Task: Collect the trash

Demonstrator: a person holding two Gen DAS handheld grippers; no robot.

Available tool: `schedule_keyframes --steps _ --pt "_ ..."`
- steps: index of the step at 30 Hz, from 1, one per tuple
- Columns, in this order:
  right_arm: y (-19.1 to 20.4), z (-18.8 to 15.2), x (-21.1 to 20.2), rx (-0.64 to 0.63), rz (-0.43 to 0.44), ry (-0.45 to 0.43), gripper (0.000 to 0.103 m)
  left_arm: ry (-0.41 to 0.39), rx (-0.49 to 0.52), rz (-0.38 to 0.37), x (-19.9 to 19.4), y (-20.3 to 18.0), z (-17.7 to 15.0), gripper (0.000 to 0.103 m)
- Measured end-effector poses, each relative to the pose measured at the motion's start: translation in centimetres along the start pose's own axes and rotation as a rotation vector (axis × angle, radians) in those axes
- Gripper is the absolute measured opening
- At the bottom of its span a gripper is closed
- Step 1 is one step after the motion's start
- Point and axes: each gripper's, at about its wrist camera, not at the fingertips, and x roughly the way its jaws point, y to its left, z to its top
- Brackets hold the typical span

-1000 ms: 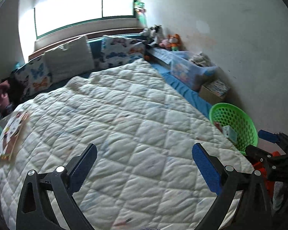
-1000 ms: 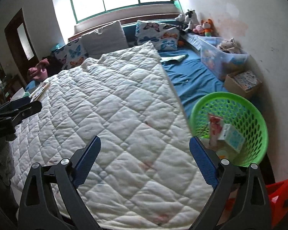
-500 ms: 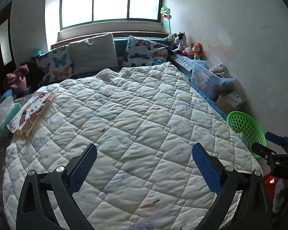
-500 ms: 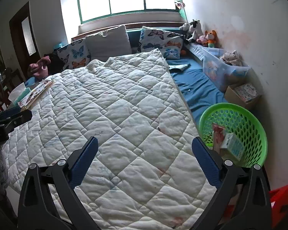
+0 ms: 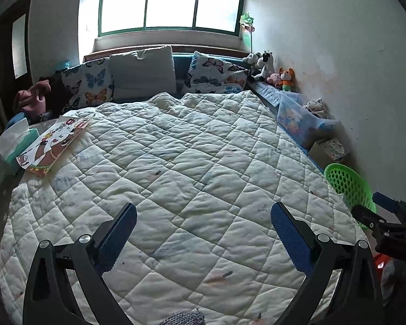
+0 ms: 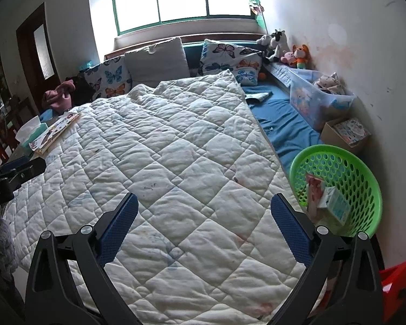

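A green perforated basket (image 6: 365,173) stands on the blue sheet at the bed's right edge; it also shows in the left wrist view (image 5: 346,181). Inside it are a pink-and-white packet (image 6: 314,189) and a small white carton (image 6: 334,208). My right gripper (image 6: 203,216) is open and empty above the white quilt (image 6: 176,149), left of the basket. My left gripper (image 5: 203,230) is open and empty over the quilt (image 5: 189,149). A picture box (image 5: 54,143) and a tissue box (image 5: 16,140) lie at the quilt's left edge.
Butterfly pillows (image 5: 219,73) and a white pillow (image 5: 143,70) line the headboard under the window. Soft toys (image 6: 297,54), a clear storage bin (image 6: 316,100) and a cardboard box (image 6: 346,132) stand along the right wall. A red object (image 6: 398,279) sits at the lower right.
Both grippers have pulled back and tilted up, so more of the room and the bed's left side shows. The basket has drifted right in the left view. Both stay open.
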Motion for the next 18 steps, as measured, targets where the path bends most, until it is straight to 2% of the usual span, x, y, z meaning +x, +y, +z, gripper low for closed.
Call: schedule_keyframes --steps 18 --pt "0.3 -0.08 -0.88 -0.005 -0.01 -0.018 0.098 0.0 -0.015 -0.007 -0.02 -0.17 -0.78 0.096"
